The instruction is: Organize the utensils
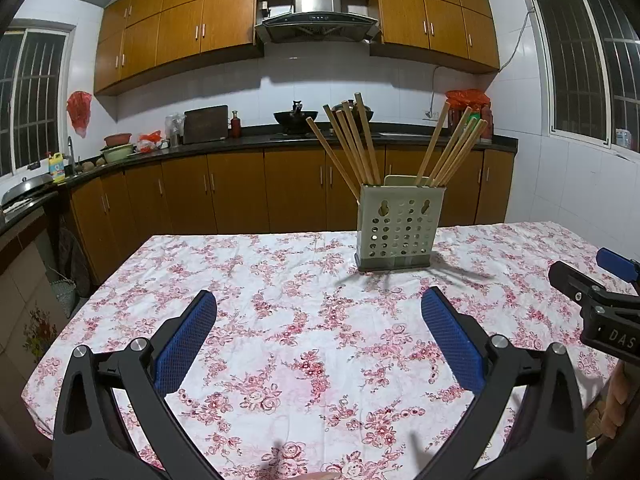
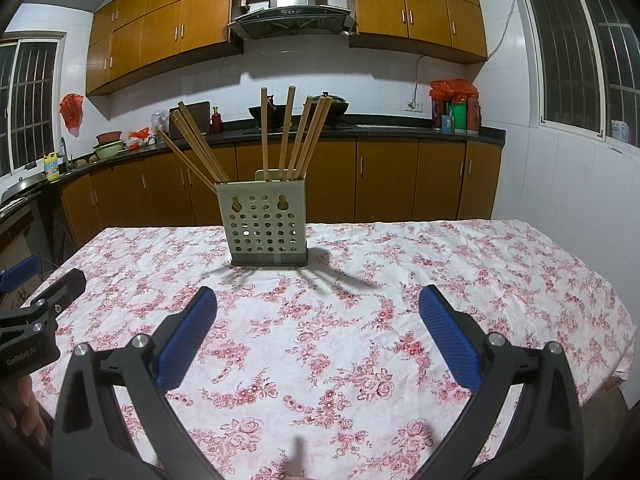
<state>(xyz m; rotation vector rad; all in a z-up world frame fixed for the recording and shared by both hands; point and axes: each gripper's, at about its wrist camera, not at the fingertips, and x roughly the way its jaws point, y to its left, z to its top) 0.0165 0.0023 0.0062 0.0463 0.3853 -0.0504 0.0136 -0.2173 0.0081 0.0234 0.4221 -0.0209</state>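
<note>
Your left gripper (image 1: 319, 304) has its jaws spread wide with nothing between them. Your right gripper (image 2: 318, 302) is the same: jaws spread wide and nothing held. Both hang over the surface (image 1: 280, 320), which wears a white cloth with pink flowers. Ahead of the jaws, near the far edge, the utensil holder (image 1: 398, 226) stands upright on the cloth. It is pale green with round holes. The wooden chopsticks (image 1: 352, 140) stick up out of it, some leaning left and some leaning right. Behind it you see the brown kitchen cabinets (image 1: 240, 188).
</note>
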